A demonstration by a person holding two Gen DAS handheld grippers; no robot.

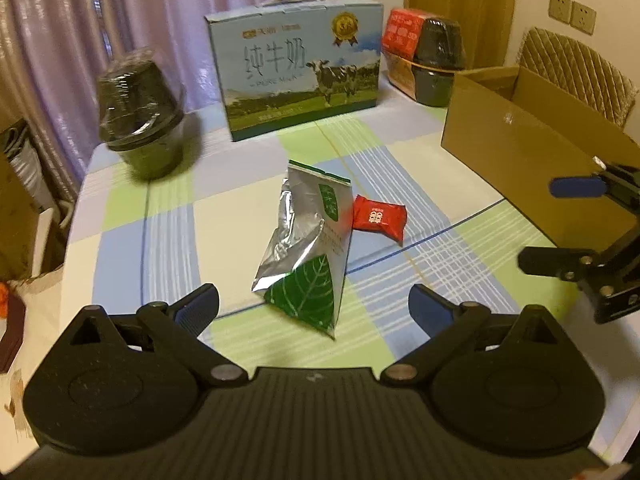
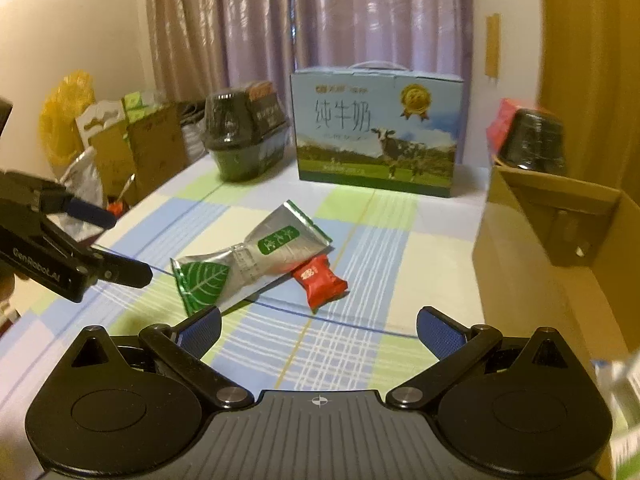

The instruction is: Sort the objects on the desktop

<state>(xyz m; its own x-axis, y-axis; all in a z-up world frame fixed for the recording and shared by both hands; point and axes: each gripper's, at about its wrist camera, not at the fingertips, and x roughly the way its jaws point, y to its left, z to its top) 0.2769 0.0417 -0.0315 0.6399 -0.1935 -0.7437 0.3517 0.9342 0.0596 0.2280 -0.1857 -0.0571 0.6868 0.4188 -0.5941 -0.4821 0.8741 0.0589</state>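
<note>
I held both my left gripper (image 1: 314, 308) and right gripper (image 2: 318, 330) wide, empty, near the silver pouch (image 1: 306, 240), red packet (image 1: 379, 218) touching its right.

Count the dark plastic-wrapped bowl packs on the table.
2. One bowl pack stands at the far left, beside the milk carton box. The other bowl pack is far right, behind the cardboard box. More may be hidden behind the boxes.
</note>
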